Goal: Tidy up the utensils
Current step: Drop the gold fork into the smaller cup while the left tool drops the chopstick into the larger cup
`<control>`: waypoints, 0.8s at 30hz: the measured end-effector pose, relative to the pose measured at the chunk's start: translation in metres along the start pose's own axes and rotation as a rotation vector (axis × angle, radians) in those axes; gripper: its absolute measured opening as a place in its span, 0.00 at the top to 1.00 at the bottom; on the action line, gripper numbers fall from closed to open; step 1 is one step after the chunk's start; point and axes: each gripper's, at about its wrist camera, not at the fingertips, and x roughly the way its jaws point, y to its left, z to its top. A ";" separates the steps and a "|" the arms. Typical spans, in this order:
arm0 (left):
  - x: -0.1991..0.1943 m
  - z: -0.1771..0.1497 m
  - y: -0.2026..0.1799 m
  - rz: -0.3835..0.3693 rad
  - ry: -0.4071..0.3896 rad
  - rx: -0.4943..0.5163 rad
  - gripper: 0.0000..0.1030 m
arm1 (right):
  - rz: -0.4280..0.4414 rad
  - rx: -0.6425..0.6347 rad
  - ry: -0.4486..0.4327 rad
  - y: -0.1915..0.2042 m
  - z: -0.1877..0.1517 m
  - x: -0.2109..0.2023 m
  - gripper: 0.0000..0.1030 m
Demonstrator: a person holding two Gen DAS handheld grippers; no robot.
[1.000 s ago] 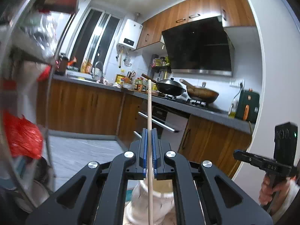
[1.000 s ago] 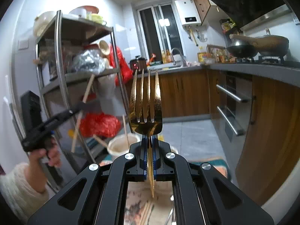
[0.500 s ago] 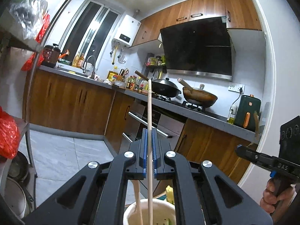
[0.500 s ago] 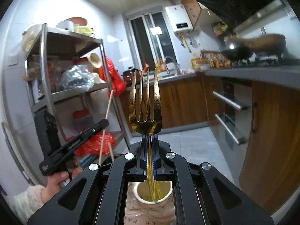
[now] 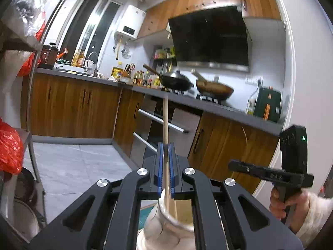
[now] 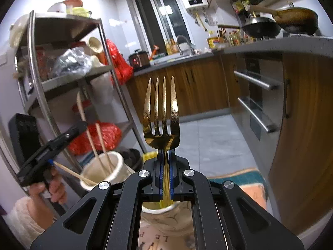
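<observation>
Left gripper (image 5: 165, 156): its blue-padded jaws stand slightly apart around a wooden chopstick (image 5: 165, 120); whether the pads press it cannot be told.
Chopstick: upright, its lower end down inside a cream ceramic holder (image 5: 166, 225) directly below the gripper. From the right wrist view, this holder (image 6: 102, 170) contains two upright chopsticks, with a third stick leaning across its rim.
Right gripper (image 6: 165, 166): jaws clamped on the handle of a gold fork (image 6: 161, 114), tines pointing up.
Fork: its handle reaches down into a second pale holder (image 6: 164, 214) just beneath the gripper.
Progress: judging by this, both utensils are lowered into their holders but not clearly let go.
Left to do: open both grippers and withdraw; no other loose utensils show.
Surroundings: kitchen counter, metal shelf rack (image 6: 68, 79), tiled floor.
</observation>
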 end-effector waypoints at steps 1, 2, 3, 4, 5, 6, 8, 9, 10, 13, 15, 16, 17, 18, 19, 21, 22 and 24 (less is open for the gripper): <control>-0.001 -0.001 -0.001 0.004 0.012 0.015 0.96 | -0.006 0.003 0.009 -0.001 -0.001 0.003 0.95; -0.001 -0.003 -0.003 0.011 0.024 0.026 0.94 | -0.010 0.007 0.014 -0.002 -0.003 0.004 0.95; -0.001 -0.003 -0.003 0.016 0.032 0.030 0.91 | -0.014 0.013 0.017 -0.004 -0.003 0.006 0.95; -0.002 -0.004 -0.004 0.023 0.041 0.036 0.85 | -0.016 0.019 0.019 -0.005 -0.003 0.006 0.95; -0.002 -0.004 -0.004 0.033 0.045 0.043 0.74 | -0.017 0.022 0.021 -0.006 -0.003 0.008 0.95; -0.003 -0.004 -0.005 0.047 0.043 0.052 0.70 | -0.019 0.026 0.023 -0.007 -0.002 0.009 0.95; -0.006 -0.003 -0.007 0.062 0.038 0.062 0.61 | -0.027 0.031 0.027 -0.009 -0.001 0.012 0.95; -0.007 -0.002 -0.007 0.065 0.037 0.058 0.61 | -0.030 0.036 0.029 -0.010 -0.001 0.014 0.94; -0.008 0.000 -0.006 0.068 0.035 0.054 0.58 | -0.030 0.040 0.030 -0.010 0.000 0.015 0.94; -0.013 0.005 -0.004 0.083 0.022 0.037 0.47 | -0.035 0.040 0.033 -0.009 -0.001 0.015 0.83; -0.017 0.008 -0.002 0.098 0.020 0.031 0.47 | -0.041 0.048 0.027 -0.009 -0.001 0.011 0.65; -0.019 0.010 -0.002 0.106 0.022 0.032 0.47 | -0.039 0.057 0.024 -0.011 -0.001 0.010 0.60; -0.021 0.011 -0.002 0.116 0.024 0.034 0.45 | -0.037 0.062 0.019 -0.012 -0.001 0.008 0.59; -0.023 0.013 -0.002 0.124 0.024 0.034 0.42 | -0.041 0.066 0.015 -0.013 -0.002 0.004 0.54; -0.026 0.014 -0.002 0.135 0.022 0.032 0.34 | -0.047 0.068 0.013 -0.013 -0.002 0.000 0.47; -0.034 0.015 -0.002 0.163 0.009 0.025 0.21 | -0.052 0.067 0.003 -0.013 -0.004 -0.008 0.40; -0.039 0.015 -0.002 0.179 0.005 0.020 0.17 | -0.058 0.062 0.001 -0.013 -0.005 -0.013 0.35; -0.048 0.015 -0.003 0.198 0.006 0.013 0.11 | -0.075 0.055 -0.004 -0.013 -0.009 -0.024 0.24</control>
